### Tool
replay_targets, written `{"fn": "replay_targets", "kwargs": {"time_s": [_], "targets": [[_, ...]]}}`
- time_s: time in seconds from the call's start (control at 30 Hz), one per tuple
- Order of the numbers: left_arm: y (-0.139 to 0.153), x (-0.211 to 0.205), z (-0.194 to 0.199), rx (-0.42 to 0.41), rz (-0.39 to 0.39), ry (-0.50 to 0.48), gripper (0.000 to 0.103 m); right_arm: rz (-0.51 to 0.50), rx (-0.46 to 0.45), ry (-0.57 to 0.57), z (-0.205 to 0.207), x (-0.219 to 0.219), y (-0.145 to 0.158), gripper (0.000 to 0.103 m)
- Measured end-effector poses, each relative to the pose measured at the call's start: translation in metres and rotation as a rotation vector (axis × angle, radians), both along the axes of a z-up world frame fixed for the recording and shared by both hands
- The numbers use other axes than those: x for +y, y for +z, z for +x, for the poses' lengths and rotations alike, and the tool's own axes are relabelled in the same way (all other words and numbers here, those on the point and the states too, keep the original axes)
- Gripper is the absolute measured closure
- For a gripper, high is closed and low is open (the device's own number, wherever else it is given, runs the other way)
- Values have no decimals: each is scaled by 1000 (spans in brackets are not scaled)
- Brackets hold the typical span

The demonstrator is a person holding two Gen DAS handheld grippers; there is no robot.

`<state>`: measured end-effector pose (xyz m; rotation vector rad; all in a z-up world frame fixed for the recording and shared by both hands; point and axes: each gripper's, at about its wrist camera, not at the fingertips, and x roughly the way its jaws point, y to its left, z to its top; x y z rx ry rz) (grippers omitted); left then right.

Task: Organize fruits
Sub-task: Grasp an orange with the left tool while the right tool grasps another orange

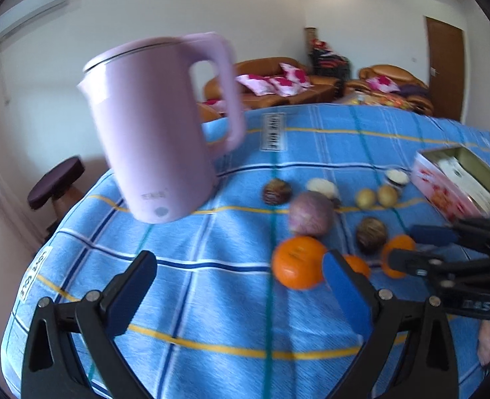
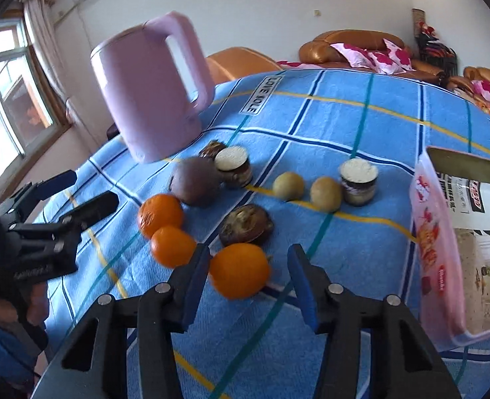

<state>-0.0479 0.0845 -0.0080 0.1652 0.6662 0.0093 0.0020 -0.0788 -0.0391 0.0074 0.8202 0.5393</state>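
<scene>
On the blue checked cloth (image 2: 361,259) with yellow, white and navy stripes that covers the table, I count the following.

Fruit: three round orange citrus fruits. The nearest orange (image 2: 240,270) lies between my right gripper's (image 2: 249,267) blue-padded fingers; the left pad sits at its side, the right pad stands clear of it with cloth showing between, so nothing is gripped. The largest orange (image 2: 160,214) and a smaller orange (image 2: 172,245) lie touching each other just left of that. One dull purple round fruit (image 2: 195,184) sits behind the largest orange. Two small yellow-green round fruits (image 2: 288,185) lie side by side farther back. One brown, wrinkled, split-looking fruit (image 2: 246,224) rests in the middle of the group; a second like it (image 2: 211,149) is half hidden near the kettle.

Other items: two small dark jars with white tops, one (image 2: 234,166) beside the purple fruit, one (image 2: 358,181) right of the yellow-green pair. A tall pink plastic kettle (image 2: 151,93) with a loop handle stands at the far left. A pink-printed open box (image 2: 436,242) with a printed sheet inside stands at the right edge.

My left gripper (image 1: 241,286) hangs above bare cloth, jaws spread wide, nothing between them; its right finger overlaps the largest orange in that view.
</scene>
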Motion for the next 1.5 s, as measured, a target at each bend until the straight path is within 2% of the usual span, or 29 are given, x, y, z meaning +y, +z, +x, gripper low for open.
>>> {"fn": "replay_targets", "kwargs": {"time_s": [0.1, 0.2, 0.23, 0.3, 0.37, 0.47, 0.57, 0.67, 0.8, 0.9, 1.07, 1.1, 1.17, 1.2, 1.3, 1.4, 1.5], "targets": [[-4, -16, -6, -13, 79, -54, 2, -44, 46, 34, 2, 7, -3, 52], [-6, -23, -10, 2, 98, -90, 2, -49, 57, 23, 2, 3, -5, 53], [-5, -25, -13, 5, 93, -105, 2, -63, 52, 9, 2, 2, -4, 62], [-5, -28, -16, 8, 76, -123, 4, -77, 46, -8, 2, -1, -3, 62], [-3, -31, -16, 20, 54, -136, 15, -93, 23, -33, 0, -5, 1, 62], [-9, -37, -10, 66, 1, -163, 25, -115, -64, -103, -3, -12, 13, 62], [-18, -50, -7, 107, -10, -192, 34, -162, -161, -183, -10, -22, 25, 62], [-29, -63, 0, 145, 9, -203, 34, -189, -198, -241, -11, -29, 30, 62], [-29, -68, 6, 144, -8, -215, 34, -204, -209, -274, -10, -32, 32, 62], [-30, -76, 12, 144, 20, -220, 34, -229, -237, -295, -12, -33, 35, 62], [-33, -81, 26, 172, 19, -230, 35, -255, -276, -316, -15, -30, 39, 62], [-33, -81, 28, 174, 18, -230, 36, -256, -280, -321, -14, -31, 39, 62], [-34, -78, 29, 186, 10, -219, 57, -264, -291, -334, -15, -31, 40, 62], [-35, -75, 30, 192, -3, -218, 61, -265, -293, -338, -15, -32, 40, 62], [-33, -67, 31, 198, -58, -222, 61, -263, -298, -350, -16, -33, 42, 62], [-32, -66, 30, 191, -68, -228, 61, -275, -311, -364, -16, -34, 42, 62], [-26, -64, 24, 140, -86, -241, 61, -290, -335, -378, -17, -34, 43, 62]]}}
